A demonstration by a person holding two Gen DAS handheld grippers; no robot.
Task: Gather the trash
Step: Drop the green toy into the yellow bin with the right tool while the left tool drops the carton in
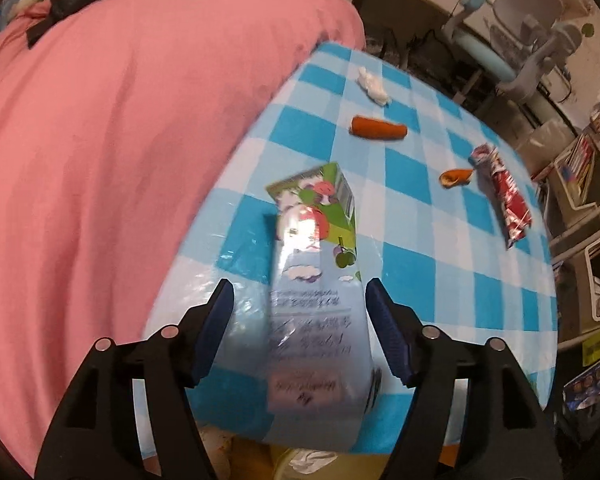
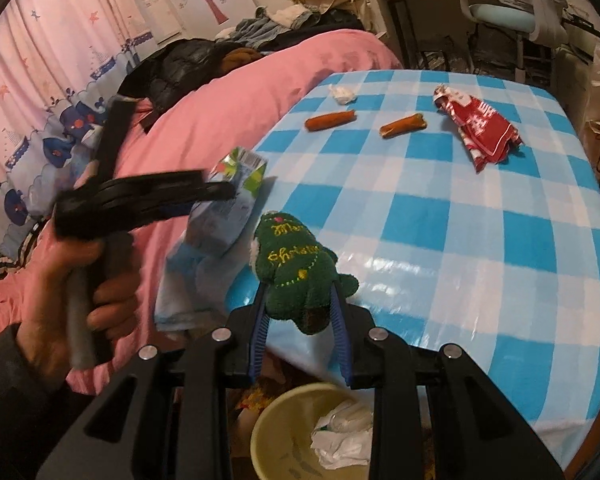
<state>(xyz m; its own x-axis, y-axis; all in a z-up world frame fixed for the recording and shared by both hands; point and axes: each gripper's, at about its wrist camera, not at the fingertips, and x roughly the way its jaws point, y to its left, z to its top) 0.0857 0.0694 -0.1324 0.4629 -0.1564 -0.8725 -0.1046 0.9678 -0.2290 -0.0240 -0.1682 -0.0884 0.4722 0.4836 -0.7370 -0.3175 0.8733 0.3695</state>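
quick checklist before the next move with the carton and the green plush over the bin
1. Right hand-held gripper shut on the green plush: ok.
2. Yellow bin below the table edge, under the right gripper: ok.
3. Bin has room: ok, only some white crumpled paper inside.
4. Left hand-held gripper gripping the carton: not ok, pads stand apart from its sides.
5. Carton lined up over the bin: cannot tell, the carton blocks the view.
6. Table cleared of trash: not ok, red wrapper, two sausages and a tissue remain.
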